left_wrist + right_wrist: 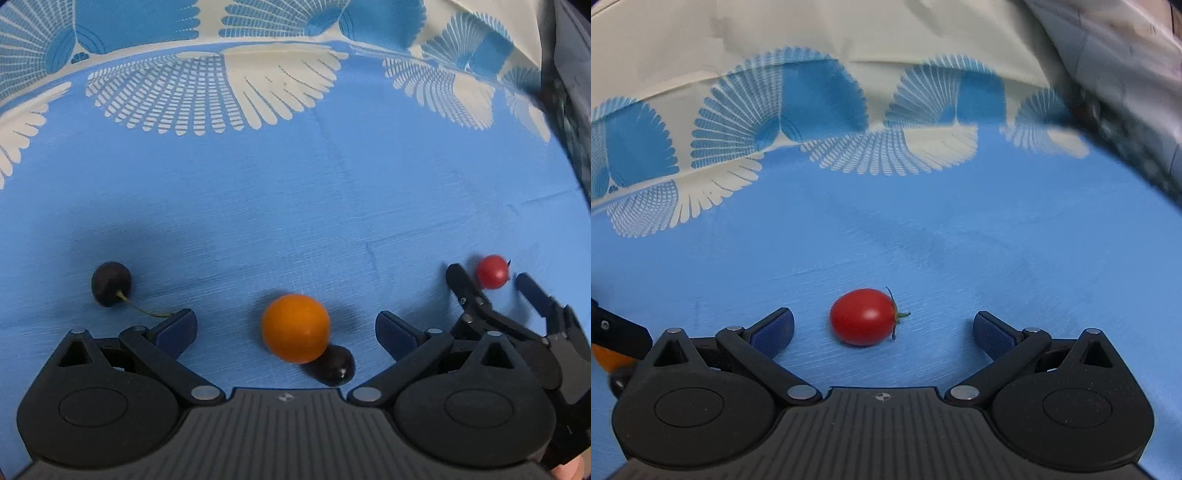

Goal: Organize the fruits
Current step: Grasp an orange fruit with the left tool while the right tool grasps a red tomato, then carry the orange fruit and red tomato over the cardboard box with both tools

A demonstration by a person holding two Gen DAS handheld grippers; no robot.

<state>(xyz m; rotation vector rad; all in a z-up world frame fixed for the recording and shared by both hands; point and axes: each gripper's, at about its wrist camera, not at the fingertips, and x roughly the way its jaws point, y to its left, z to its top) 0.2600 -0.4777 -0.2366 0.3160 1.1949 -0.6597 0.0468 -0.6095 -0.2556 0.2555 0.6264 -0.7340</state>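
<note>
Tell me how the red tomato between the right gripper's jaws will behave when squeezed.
The red tomato is smooth and glossy, so it may slip. It lies on its side on the blue cloth, rounded and unsupported, so a nudge would probably roll it. It looks thin-skinned and likely soft; the right gripper, jaws open, should close gently.

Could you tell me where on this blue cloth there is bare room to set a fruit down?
The widest free patch is the plain blue cloth between the fruits and the white fan border. It is crowded near the left gripper: the orange fruit touches a dark fruit, a stemmed cherry lies left, and the right gripper brackets the tomato.
</note>
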